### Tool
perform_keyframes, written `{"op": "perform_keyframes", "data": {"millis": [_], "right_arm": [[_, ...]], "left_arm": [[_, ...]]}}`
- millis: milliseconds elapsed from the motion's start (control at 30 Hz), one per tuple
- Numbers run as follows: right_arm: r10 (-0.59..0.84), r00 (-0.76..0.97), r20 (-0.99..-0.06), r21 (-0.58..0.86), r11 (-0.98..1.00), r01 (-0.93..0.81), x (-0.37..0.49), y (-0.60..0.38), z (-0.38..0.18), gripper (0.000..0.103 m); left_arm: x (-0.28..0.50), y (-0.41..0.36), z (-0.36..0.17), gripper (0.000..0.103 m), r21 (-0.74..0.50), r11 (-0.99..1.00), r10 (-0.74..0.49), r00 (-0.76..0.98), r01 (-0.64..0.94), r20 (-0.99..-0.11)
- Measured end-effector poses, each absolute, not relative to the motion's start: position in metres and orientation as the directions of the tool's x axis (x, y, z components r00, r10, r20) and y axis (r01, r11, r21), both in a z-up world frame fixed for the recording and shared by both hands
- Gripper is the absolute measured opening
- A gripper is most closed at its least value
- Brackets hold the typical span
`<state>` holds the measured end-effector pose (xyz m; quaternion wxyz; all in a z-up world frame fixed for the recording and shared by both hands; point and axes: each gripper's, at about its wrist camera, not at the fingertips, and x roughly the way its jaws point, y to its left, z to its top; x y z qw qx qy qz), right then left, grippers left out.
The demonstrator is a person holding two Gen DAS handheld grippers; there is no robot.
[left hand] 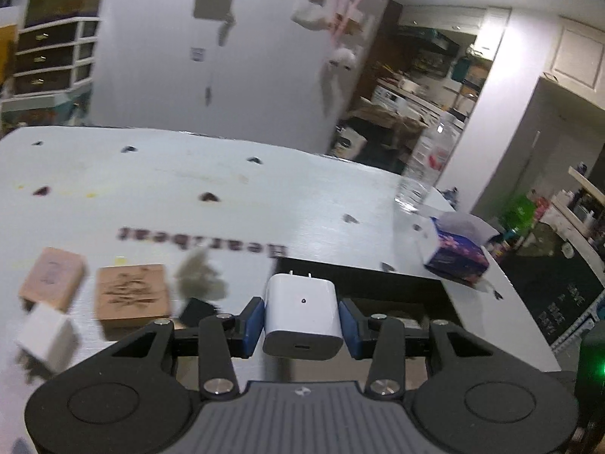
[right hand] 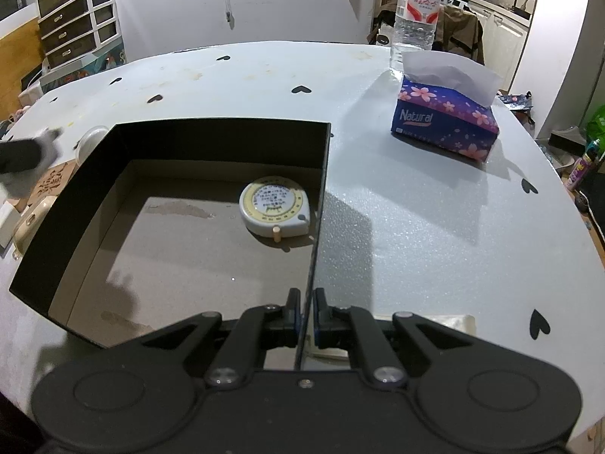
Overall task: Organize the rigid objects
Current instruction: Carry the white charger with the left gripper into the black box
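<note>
A white, rounded plastic wall charger with two metal prongs (left hand: 300,316) is held in the left gripper (left hand: 301,319), whose blue pads (left hand: 254,323) are pressed against its two flat sides; the jaws are set at a moderate width, fixed by the body between them. The charger is carried above the white, heart-printed table (left hand: 151,189), with the prongs pointing away from the camera and the port facing it. The shallow black cardboard box with a brown floor (right hand: 227,140) lies just beyond and below it in the left wrist view.

The charger is judged to be light, stiff and unlikely to be harmed by a short drop. Its glossy shell looks slippery, so a slide between the pads is possible if the grip is loosened while the body is tilted. The flat sides are the sensible place for a hold; the prongs are best left untouched.

The right gripper (right hand: 307,316) is closed tight on the thin right wall of the box, which is thereby steadied. That wall looks light and bendable, so only a gentle pull is advisable. A round cream tape measure (right hand: 275,206) is already lying inside, near that wall. Two wooden blocks (left hand: 130,295) and a small white cube (left hand: 47,335) remain on the table to the left.
</note>
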<state>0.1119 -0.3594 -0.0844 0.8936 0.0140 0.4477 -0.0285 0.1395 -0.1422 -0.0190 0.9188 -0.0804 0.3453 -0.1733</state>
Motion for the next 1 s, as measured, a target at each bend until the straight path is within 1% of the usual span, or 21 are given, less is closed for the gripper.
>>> {"op": "perform_keyframes", "data": {"millis": [133, 300, 433, 667, 1000], "right_arm": [[-0.040, 0.597, -0.801, -0.006, 0.998, 0.058, 0.112, -0.359, -0.084, 0.007], [-0.036, 0.597, -0.801, -0.006, 0.999, 0.052, 0.112, -0.359, -0.084, 0.007], [-0.034, 0.598, -0.801, -0.007, 0.999, 0.048, 0.111, -0.359, -0.084, 0.007], [-0.030, 0.599, -0.800, -0.003, 0.999, 0.046, 0.111, -0.360, -0.084, 0.007], [-0.033, 0.597, -0.802, -0.007, 0.999, 0.045, 0.111, -0.359, -0.084, 0.007]], "left_arm": [[0.154, -0.168, -0.028, 0.044, -0.292, 0.914, -0.405, 0.660, 0.282, -0.633], [0.169, -0.197, -0.045, 0.044, -0.286, 0.908, -0.418, 0.604, 0.307, -0.679], [0.180, -0.214, -0.058, 0.044, -0.262, 0.915, -0.398, 0.577, 0.308, -0.713], [0.194, -0.231, -0.072, 0.044, -0.232, 0.925, -0.369, 0.567, 0.300, -0.736], [0.207, -0.237, -0.087, 0.045, -0.299, 0.917, -0.397, 0.514, 0.265, -0.761]]}}
